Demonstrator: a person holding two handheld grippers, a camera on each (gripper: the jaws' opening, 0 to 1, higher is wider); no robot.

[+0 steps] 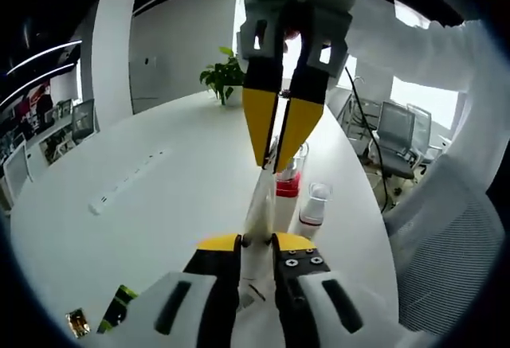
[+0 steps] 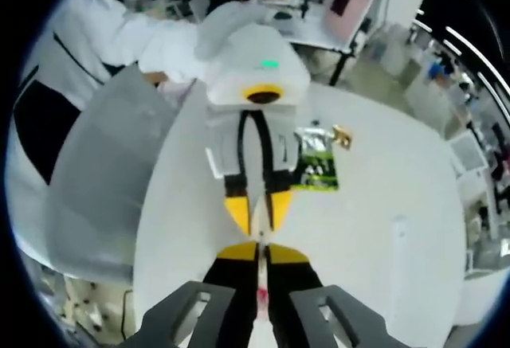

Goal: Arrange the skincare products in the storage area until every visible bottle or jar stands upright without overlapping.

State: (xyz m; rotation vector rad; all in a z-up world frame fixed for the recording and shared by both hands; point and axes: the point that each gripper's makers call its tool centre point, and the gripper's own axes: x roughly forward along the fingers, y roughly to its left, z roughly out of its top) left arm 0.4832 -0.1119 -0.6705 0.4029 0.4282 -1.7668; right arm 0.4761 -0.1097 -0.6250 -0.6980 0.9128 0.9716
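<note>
On the white table [image 1: 159,205], both grippers squeezing one white tube [image 1: 259,205] between nearly closed jaws: left gripper [image 1: 256,246], right gripper [image 1: 280,153]. Standing just behind, red-banded bottles [image 1: 288,181]. Showing no readable writing.

My right tongs [image 2: 259,250] pinch a slim white tube [image 2: 259,228] — the left tongs [image 2: 256,209] grip its far end at twelve o'clock; green packet [image 2: 315,169] on the tabletop [image 2: 382,228] at one.

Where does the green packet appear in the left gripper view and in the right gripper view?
Left gripper view: the green packet lies at the lower left, on the white table.
Right gripper view: the green packet lies right of centre, in the upper half.
Shared landmark: the left gripper, closed on a white tube.
</note>
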